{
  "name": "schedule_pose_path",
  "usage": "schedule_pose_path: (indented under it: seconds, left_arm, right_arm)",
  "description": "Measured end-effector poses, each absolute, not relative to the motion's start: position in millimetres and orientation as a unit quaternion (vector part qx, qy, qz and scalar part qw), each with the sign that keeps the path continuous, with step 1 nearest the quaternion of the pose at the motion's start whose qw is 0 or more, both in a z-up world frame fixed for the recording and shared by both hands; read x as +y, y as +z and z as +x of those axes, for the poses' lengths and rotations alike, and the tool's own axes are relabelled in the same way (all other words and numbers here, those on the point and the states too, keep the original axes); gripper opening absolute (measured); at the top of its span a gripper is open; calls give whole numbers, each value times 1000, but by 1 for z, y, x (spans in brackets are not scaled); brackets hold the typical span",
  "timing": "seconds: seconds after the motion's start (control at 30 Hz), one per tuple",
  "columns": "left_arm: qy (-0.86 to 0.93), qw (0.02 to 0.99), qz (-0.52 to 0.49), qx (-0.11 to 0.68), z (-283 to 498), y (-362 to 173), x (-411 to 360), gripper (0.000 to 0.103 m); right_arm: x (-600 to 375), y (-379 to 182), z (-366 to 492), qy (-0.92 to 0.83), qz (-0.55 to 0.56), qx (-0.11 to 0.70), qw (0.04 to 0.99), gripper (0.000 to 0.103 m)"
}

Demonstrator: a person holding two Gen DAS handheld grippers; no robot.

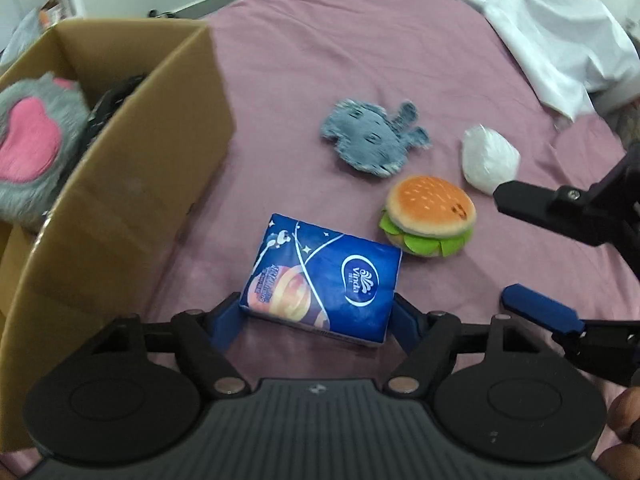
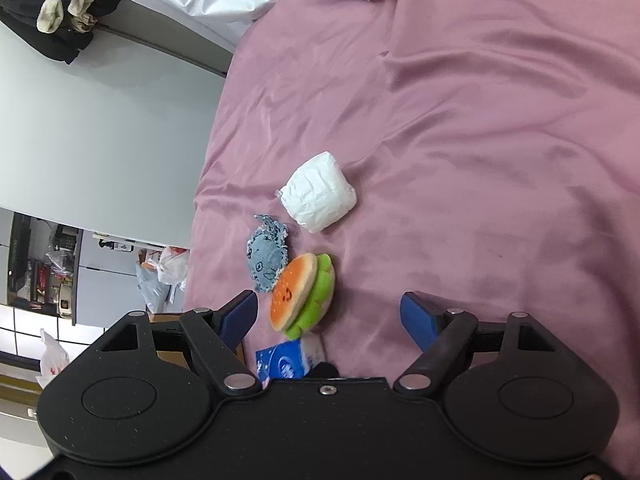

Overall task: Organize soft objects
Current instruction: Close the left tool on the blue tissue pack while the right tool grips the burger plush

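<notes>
A blue Vinda tissue pack (image 1: 324, 280) lies on the pink bedsheet (image 1: 320, 60). Its near end sits between the blue pads of my left gripper (image 1: 316, 316), which touch both of its sides. Just beyond it lies a plush hamburger (image 1: 430, 216), then a blue-grey denim whale toy (image 1: 372, 136) and a white wrapped bundle (image 1: 490, 160). My right gripper (image 1: 500, 244) comes in from the right, open, close to the hamburger. In the right wrist view the hamburger (image 2: 302, 296) lies between and just ahead of the open right gripper (image 2: 330, 316), untouched, with the tissue pack (image 2: 284, 364) partly hidden below.
An open cardboard box (image 1: 120, 184) stands at the left on the bed, holding a grey furry paw toy with pink pads (image 1: 28, 152) and something dark. A white crumpled sheet (image 1: 540, 20) covers the far right. The bed's edge (image 2: 208, 160) runs beside the toys.
</notes>
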State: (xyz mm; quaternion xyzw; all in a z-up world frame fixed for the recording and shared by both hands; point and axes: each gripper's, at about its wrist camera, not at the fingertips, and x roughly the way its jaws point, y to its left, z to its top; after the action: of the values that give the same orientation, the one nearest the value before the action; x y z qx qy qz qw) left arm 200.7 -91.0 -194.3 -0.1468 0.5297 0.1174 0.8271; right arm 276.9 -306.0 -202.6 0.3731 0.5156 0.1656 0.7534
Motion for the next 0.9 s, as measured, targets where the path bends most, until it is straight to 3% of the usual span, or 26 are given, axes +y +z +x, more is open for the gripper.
schedule_pose_path:
  seconds: [0.33, 0.43, 0.57, 0.6, 0.9]
  left_arm:
    - [131, 825, -167, 524, 196, -192, -82, 74]
    - [132, 824, -169, 524, 195, -192, -84, 74]
    - [132, 823, -174, 524, 197, -191, -84, 74]
    - [131, 824, -173, 523, 197, -190, -83, 74]
    - [119, 829, -176, 518, 183, -172, -86, 74]
  right_arm:
    - [-291, -212, 295, 174, 380, 527, 740, 72]
    - [-284, -216, 299, 178, 382, 531, 735, 61]
    - [-280, -222, 303, 173, 378, 541, 731, 32]
    - [-281, -223, 302, 171, 380, 543, 729, 29]
    - [-301, -205, 267, 159, 383, 518, 748, 24]
